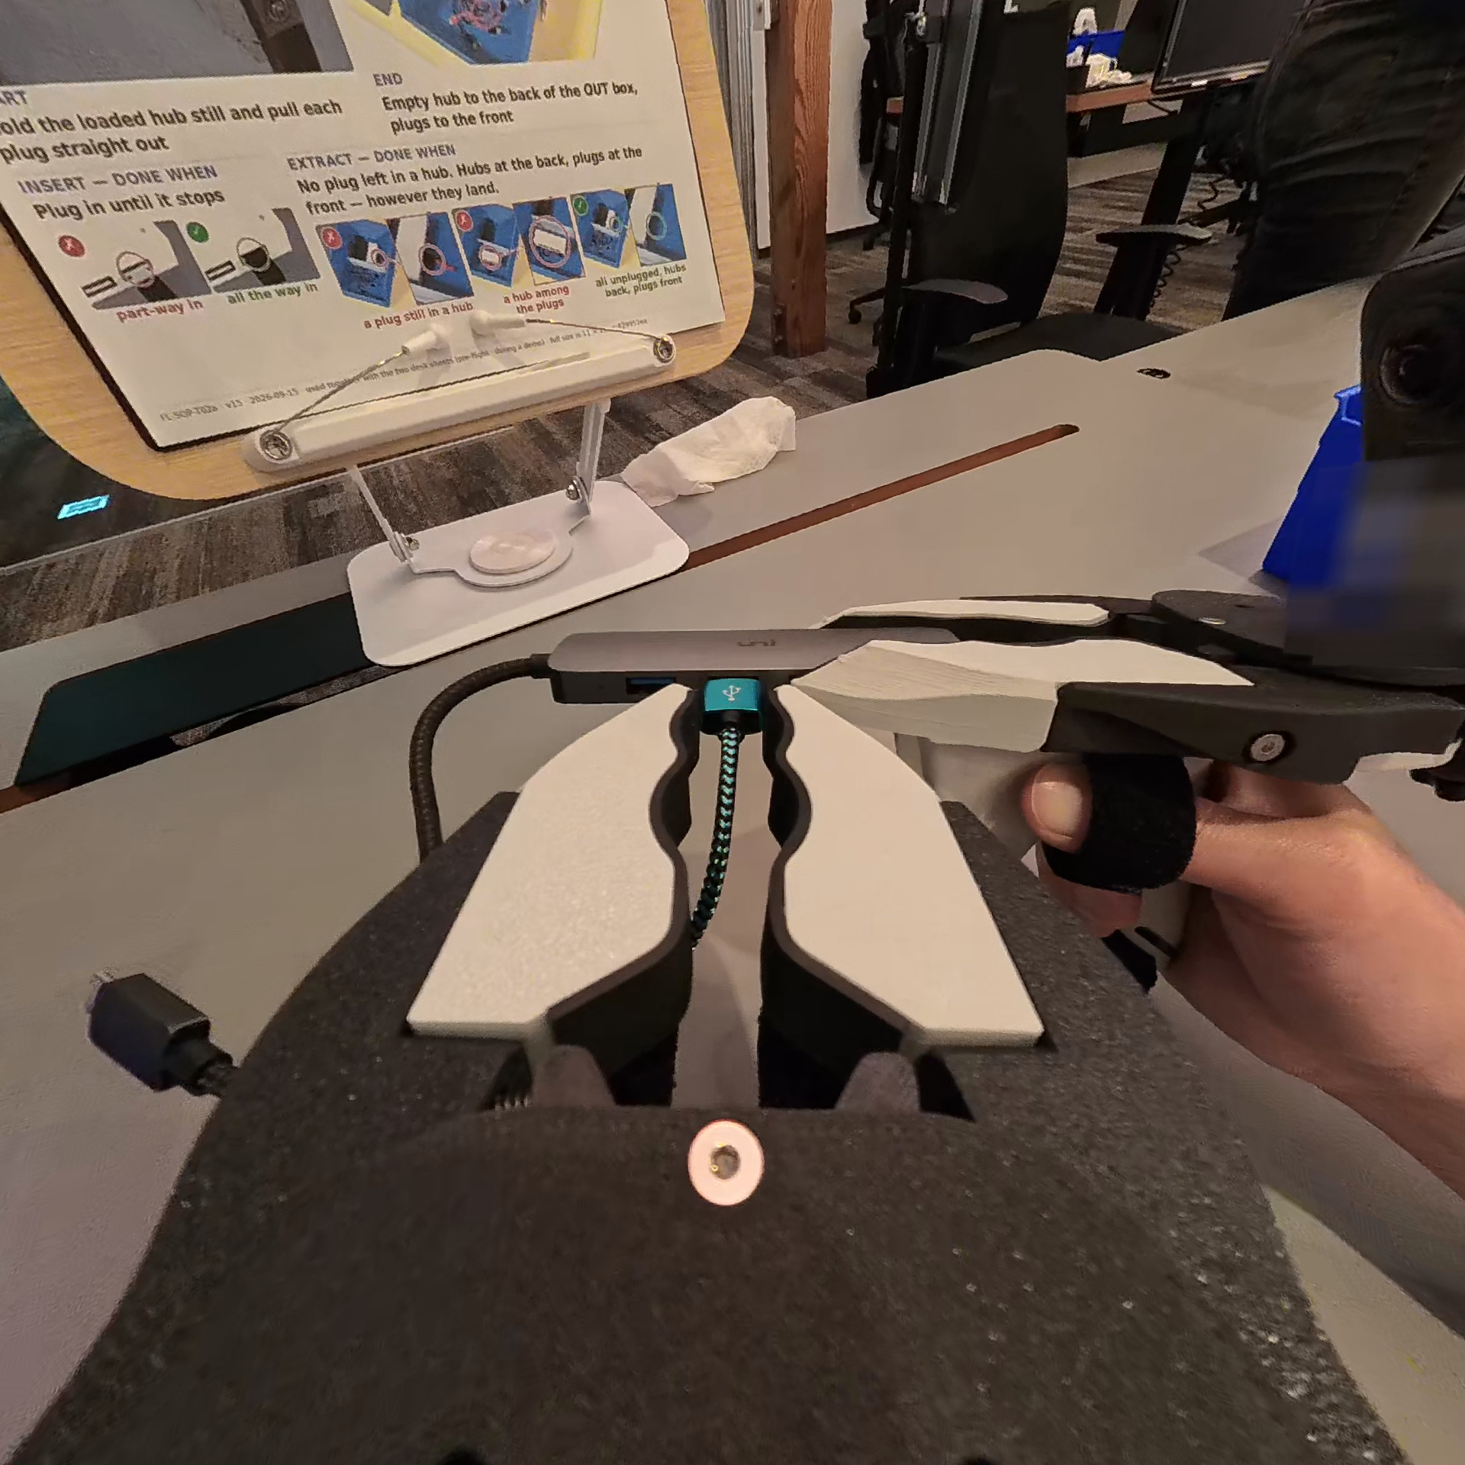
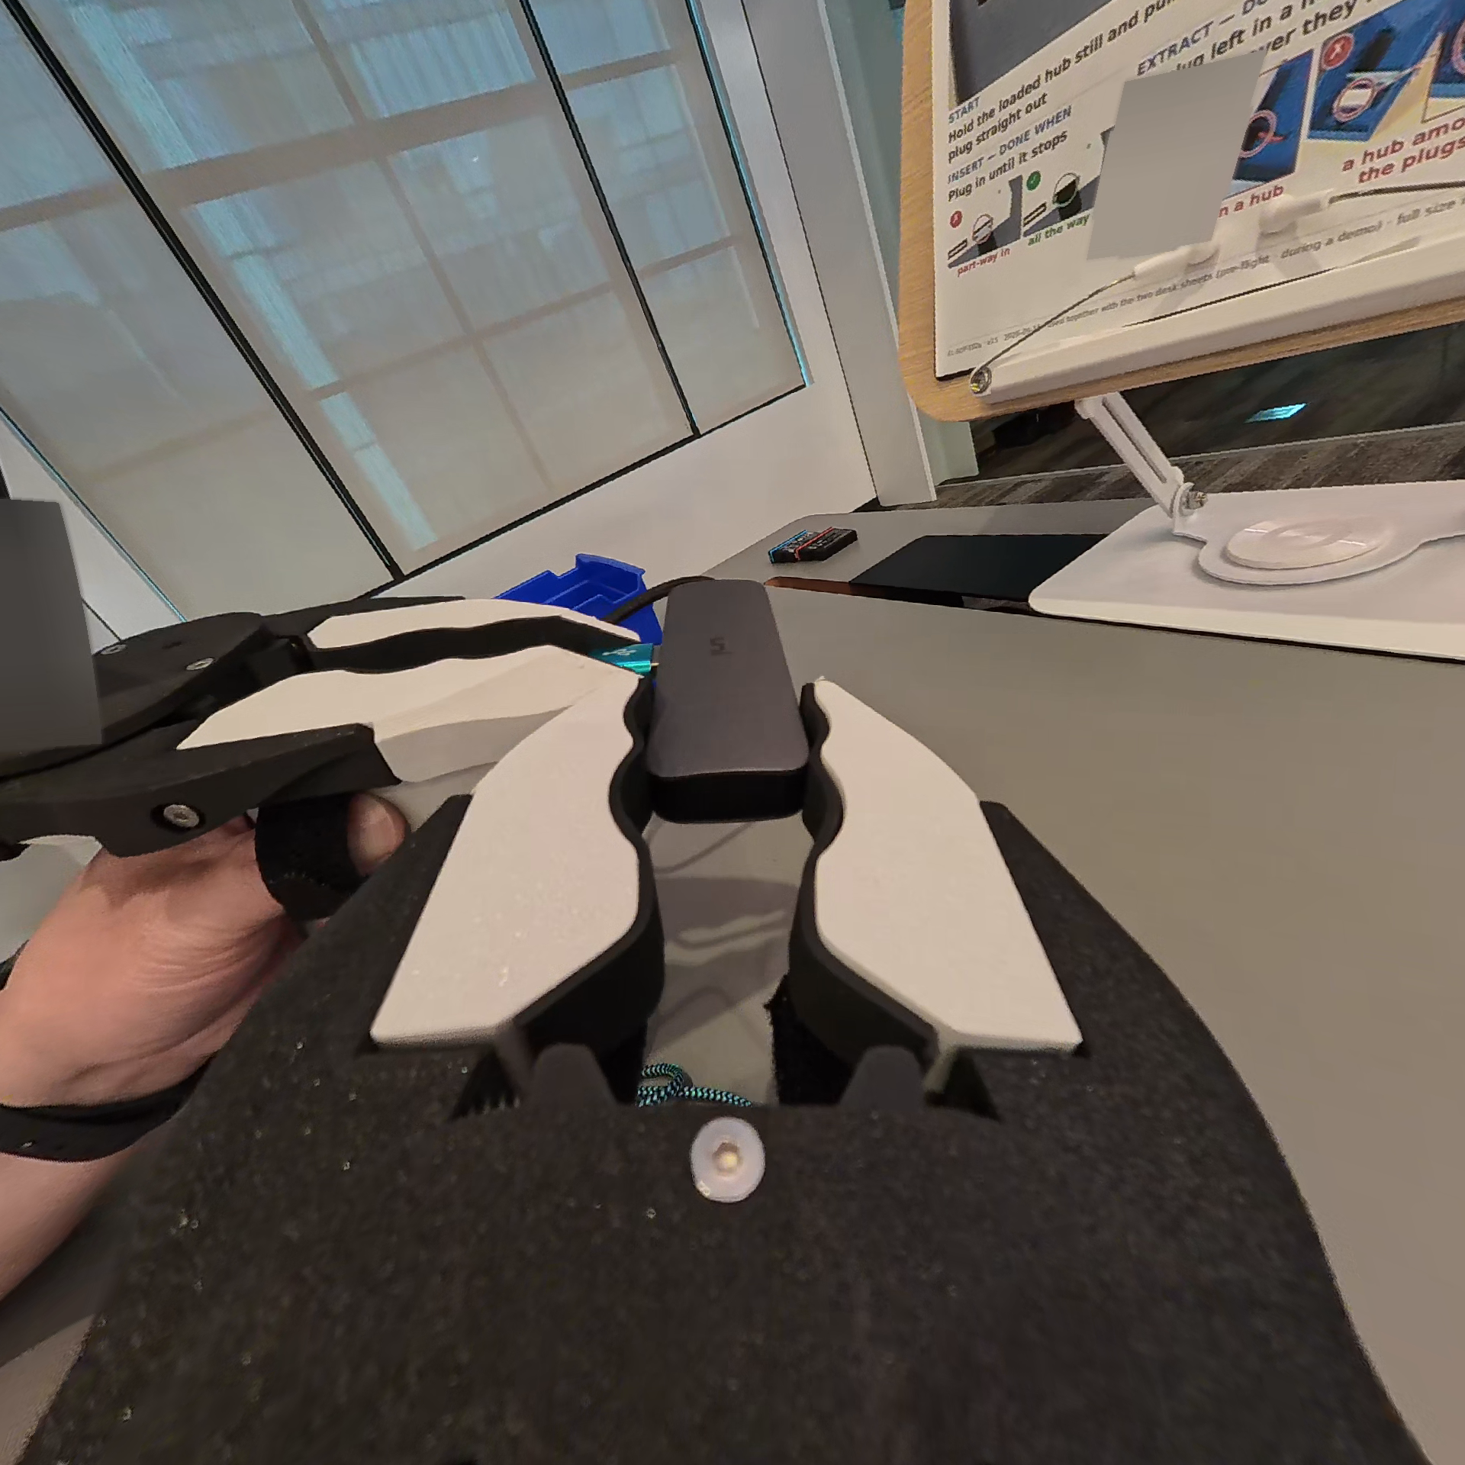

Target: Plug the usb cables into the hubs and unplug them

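Note:
A flat grey USB hub [image 1: 745,652] is held just above the grey table [image 1: 238,888]. A teal USB plug [image 1: 731,698] on a teal-and-black braided cable [image 1: 717,832] sits in a port on the hub's near side. My left gripper [image 1: 731,707] is shut on that plug. My right gripper [image 1: 832,638] comes in from the right and is shut on the hub's end. In the right wrist view the right gripper [image 2: 729,713] clamps the hub [image 2: 725,674] lengthwise, and the left gripper [image 2: 630,646] holds the teal plug [image 2: 626,654] against the hub's left side.
The hub's own black cable [image 1: 428,753] loops left and ends in a dark plug [image 1: 151,1030] on the table. A document stand with an instruction sheet has its white base [image 1: 515,571] just behind. A crumpled tissue [image 1: 713,452] and a blue bin [image 1: 1316,507] stand farther back.

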### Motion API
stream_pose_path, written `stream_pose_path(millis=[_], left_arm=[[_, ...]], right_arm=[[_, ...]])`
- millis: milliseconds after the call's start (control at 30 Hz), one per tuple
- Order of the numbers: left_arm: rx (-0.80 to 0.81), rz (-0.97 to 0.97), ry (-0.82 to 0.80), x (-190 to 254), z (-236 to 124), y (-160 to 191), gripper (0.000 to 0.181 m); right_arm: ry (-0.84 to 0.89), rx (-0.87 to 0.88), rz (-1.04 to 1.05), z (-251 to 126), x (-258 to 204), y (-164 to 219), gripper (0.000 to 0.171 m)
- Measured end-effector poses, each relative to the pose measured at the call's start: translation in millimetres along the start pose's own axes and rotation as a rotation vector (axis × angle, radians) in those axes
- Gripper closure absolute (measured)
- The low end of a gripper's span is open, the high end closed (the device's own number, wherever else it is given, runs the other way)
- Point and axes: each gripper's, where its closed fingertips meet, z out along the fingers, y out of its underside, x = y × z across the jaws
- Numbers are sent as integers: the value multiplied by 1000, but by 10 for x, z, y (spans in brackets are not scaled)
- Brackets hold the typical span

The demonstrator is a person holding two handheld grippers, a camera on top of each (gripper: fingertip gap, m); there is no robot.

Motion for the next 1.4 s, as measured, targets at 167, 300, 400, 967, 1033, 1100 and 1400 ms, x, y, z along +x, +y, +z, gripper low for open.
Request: stream_pose_path(millis=[167,300,400,967,1033,1100,1400], left_arm=[[-3,-18,11,-10,-11,25,166],[-8,-25,11,-18,-9,39,166],[-8,-21,5,-20,-6,31,166],[8,47,38,17,-248,-105,166],[25,28,62,55,-260,-118,167],[12,54,91,112,-271,-71,166],[33,-22,127,1,-531,95,167]], right_arm=[[3,-15,-13,11,-2,22,136],[3,-8,-9,18,0,30,136],[0,-1,3,22,6,25,136],[94,178,162,-535,640,-345,136],[96,180,139,-578,650,-364,136],[98,179,125,-627,652,-380,136],[189,24,-119,-989,298,-592,136]])
